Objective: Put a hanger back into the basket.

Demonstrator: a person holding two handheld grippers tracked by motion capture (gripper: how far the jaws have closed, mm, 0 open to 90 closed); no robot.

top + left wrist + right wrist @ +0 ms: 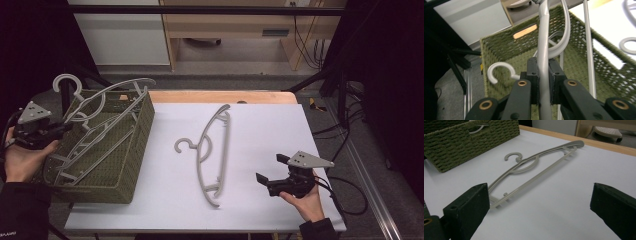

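A green woven basket (135,150) stands at the table's left and holds grey plastic hangers (100,135). My left gripper (62,129) is at the basket's left rim, shut on the arm of one grey hanger (543,50) that leans up out of the basket; its pads (533,75) press the bar from both sides. Another grey hanger (212,150) lies flat on the white tabletop in the middle. My right gripper (270,172) rests low at the table's right front, open, jaws wide apart, aimed at that flat hanger (534,170).
The basket (466,142) shows a cut-out handle in its end wall. A wooden strip (220,96) borders the table's far edge. A black stand and cables (340,130) sit off the right side. White tabletop (270,130) lies between hanger and right edge.
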